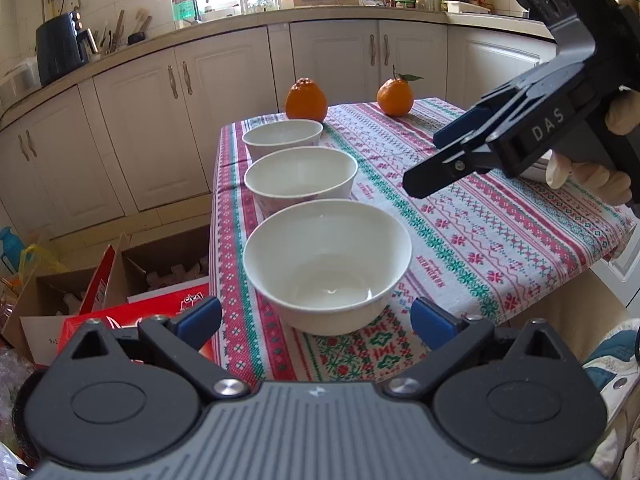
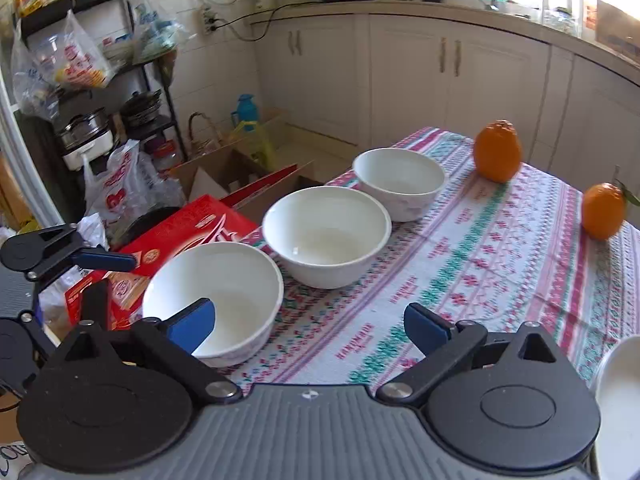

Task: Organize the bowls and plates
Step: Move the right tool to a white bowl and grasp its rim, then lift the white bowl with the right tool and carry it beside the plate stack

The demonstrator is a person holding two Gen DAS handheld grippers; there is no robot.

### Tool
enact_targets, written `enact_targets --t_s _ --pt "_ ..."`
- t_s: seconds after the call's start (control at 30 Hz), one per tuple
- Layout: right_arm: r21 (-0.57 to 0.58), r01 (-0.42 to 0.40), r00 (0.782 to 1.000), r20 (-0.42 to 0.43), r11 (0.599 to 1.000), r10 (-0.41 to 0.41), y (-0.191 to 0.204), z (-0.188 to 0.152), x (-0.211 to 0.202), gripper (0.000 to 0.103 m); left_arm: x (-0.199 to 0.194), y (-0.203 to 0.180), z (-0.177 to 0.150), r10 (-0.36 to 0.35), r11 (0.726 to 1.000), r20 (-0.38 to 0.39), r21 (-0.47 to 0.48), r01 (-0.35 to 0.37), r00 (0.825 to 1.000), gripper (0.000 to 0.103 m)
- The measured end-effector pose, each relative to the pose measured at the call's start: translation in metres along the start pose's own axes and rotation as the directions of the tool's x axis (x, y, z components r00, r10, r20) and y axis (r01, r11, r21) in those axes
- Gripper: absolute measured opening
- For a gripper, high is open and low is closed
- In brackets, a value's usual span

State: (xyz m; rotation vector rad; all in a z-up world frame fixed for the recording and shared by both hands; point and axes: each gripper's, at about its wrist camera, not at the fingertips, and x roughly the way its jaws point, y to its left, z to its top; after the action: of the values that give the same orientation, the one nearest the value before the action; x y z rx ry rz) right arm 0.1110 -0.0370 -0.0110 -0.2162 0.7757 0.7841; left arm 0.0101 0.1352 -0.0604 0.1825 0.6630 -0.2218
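Hovering with its jaws spread wide and nothing between them, the left gripper (image 1: 316, 320) faces the nearest bowl (image 1: 328, 264), first of three white bowls, all upright, in a row running straight away from it: middle bowl (image 1: 301, 178), far bowl (image 1: 282, 135). The row hugs the table's left edge (image 1: 216, 216). Two oranges (image 1: 306, 99) stand beyond. The right gripper (image 2: 310, 326), likewise released and holding nothing, has bare patterned tablecloth (image 2: 500, 264) ahead.
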Motion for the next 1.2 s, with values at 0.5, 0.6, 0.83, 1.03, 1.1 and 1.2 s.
enact_targets --t_s 0.5,0.6,0.83,1.03,1.1,1.2 --pt "-0.027 -0.126 0.984 -0.128 0.992 0.122 0.015 0.018 0.048 0.062 0.022 0.011 0.0 -0.093 0.996 -0.049 0.002 0.093 0.994 0.078" --pt "-0.017 -0.139 0.98 -0.149 0.99 0.135 0.014 0.018 0.056 0.053 0.023 0.01 -0.001 -0.096 0.995 -0.048 0.015 0.097 0.994 0.078" --pt "0.0 -0.167 0.972 -0.168 0.986 0.165 0.014 0.017 0.064 0.042 0.025 0.012 0.002 -0.111 0.993 -0.053 0.023 0.112 0.992 0.078" --pt "0.001 -0.17 0.972 -0.167 0.985 0.168 0.013 0.016 0.064 0.041 0.026 0.01 0.003 -0.117 0.992 -0.052 0.035 0.118 0.992 0.077" --pt "0.001 -0.17 0.972 -0.164 0.986 0.167 0.013 0.016 0.063 0.041 0.026 0.01 0.004 -0.118 0.992 -0.055 0.033 0.12 0.991 0.077" --pt "0.011 -0.17 0.973 -0.156 0.985 0.17 0.011 0.017 0.06 0.042 0.026 0.009 0.007 -0.12 0.992 -0.065 0.03 0.122 0.991 0.077"
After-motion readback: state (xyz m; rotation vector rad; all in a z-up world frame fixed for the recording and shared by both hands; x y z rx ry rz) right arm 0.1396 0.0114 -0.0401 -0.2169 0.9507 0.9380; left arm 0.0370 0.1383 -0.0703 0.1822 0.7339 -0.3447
